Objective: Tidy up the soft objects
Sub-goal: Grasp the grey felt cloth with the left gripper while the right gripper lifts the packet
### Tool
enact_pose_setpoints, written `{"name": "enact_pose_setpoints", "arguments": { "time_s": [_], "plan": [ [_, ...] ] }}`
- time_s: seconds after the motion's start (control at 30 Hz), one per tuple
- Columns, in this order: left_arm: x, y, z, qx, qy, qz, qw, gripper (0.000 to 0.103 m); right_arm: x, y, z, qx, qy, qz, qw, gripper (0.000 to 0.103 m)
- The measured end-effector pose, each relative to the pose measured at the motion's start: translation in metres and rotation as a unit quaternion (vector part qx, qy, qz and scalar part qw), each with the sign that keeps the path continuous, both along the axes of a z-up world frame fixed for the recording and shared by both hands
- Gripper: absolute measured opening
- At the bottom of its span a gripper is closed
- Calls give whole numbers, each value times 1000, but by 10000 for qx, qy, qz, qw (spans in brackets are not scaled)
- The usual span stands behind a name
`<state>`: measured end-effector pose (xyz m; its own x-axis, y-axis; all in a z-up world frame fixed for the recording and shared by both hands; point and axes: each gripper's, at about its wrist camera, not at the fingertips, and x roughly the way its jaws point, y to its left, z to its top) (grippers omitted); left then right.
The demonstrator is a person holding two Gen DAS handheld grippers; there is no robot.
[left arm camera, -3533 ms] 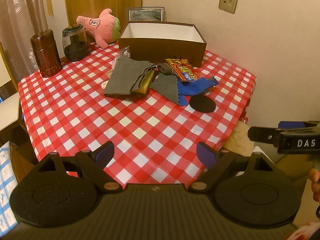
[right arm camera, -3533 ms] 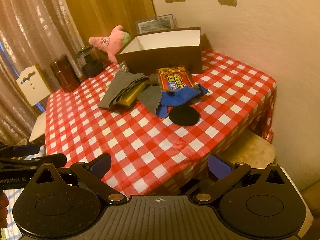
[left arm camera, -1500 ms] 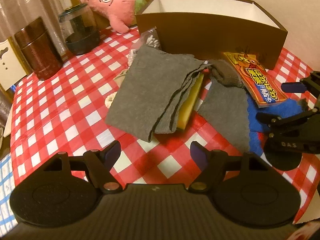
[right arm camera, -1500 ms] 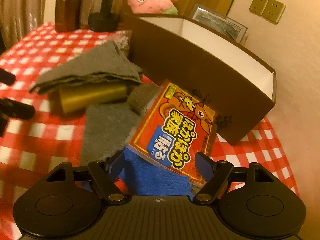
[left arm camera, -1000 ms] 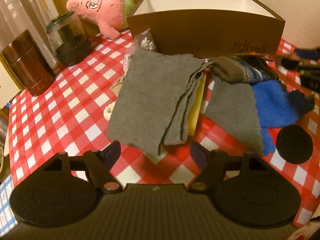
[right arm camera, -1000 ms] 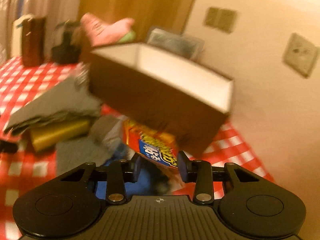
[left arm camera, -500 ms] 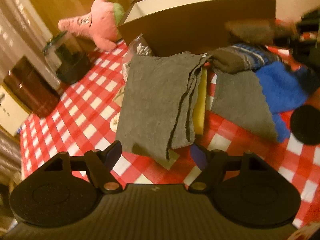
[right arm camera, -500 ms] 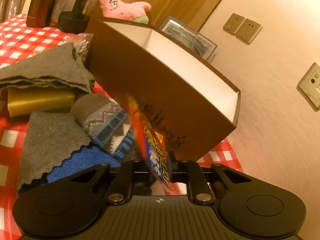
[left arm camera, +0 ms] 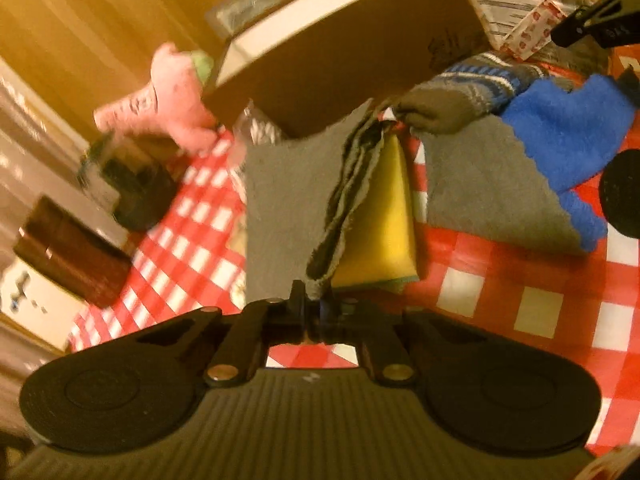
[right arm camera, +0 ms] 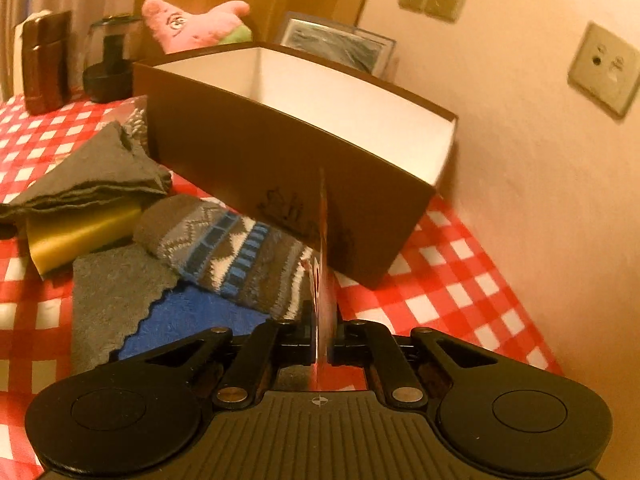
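Note:
My left gripper [left arm camera: 316, 312] is shut on the near corner of the folded grey cloth [left arm camera: 288, 200], which lies over a yellow sponge [left arm camera: 384, 216]. My right gripper [right arm camera: 324, 332] is shut on the red snack packet [right arm camera: 323, 264], held edge-on just in front of the brown box [right arm camera: 280, 160]; the packet also shows in the left wrist view [left arm camera: 516, 20]. A patterned sock [right arm camera: 232, 248], a smaller grey cloth [right arm camera: 116, 284] and a blue cloth [right arm camera: 188, 320] lie between the two grippers.
The brown box is open with a white inside. A pink plush toy [right arm camera: 192, 24], a glass jar [right arm camera: 110, 60] and a brown canister [right arm camera: 44, 60] stand at the table's far left. A black round pad [left arm camera: 622, 192] lies right of the blue cloth. A wall is close on the right.
My left gripper has closed in on the folded grey cloth and shut on its corner. My right gripper has lifted the snack packet and turned it edge-on toward the box.

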<state>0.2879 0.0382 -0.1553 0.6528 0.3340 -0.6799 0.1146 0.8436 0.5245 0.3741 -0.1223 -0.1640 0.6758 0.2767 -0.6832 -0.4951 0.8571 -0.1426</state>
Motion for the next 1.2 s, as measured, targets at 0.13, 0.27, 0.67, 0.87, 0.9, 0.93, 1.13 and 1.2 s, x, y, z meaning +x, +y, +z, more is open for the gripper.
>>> {"name": "enact_pose_setpoints", "arguments": {
  "time_s": [0.13, 0.27, 0.67, 0.87, 0.9, 0.93, 1.13, 1.2],
  "plan": [
    [-1, 6, 21, -235, -226, 99, 9994, 6, 6, -9, 1, 239, 189, -67, 9995, 5],
    [-1, 16, 52, -680, -455, 272, 9963, 6, 11, -14, 2, 403, 329, -214, 9984, 5],
    [24, 11, 41, -1214, 26, 434, 9917, 16, 16, -20, 3, 617, 440, -251, 9968, 5],
    [42, 13, 37, -1329, 48, 513, 9898, 11, 20, -20, 0, 613, 516, -239, 9965, 5],
    [43, 13, 38, -1332, 15, 526, 9897, 10, 20, -20, 0, 612, 529, -246, 9964, 5],
    [43, 13, 39, -1319, -5, 521, 9899, 8, 20, -20, -1, 605, 538, -245, 9964, 5],
    [43, 13, 51, -1327, -171, 473, 9899, 7, 18, -23, 1, 666, 411, -243, 9966, 4],
    [44, 12, 53, -1303, -156, 482, 9902, 7, 18, -24, 3, 695, 422, -222, 9964, 4]
  ]
}}
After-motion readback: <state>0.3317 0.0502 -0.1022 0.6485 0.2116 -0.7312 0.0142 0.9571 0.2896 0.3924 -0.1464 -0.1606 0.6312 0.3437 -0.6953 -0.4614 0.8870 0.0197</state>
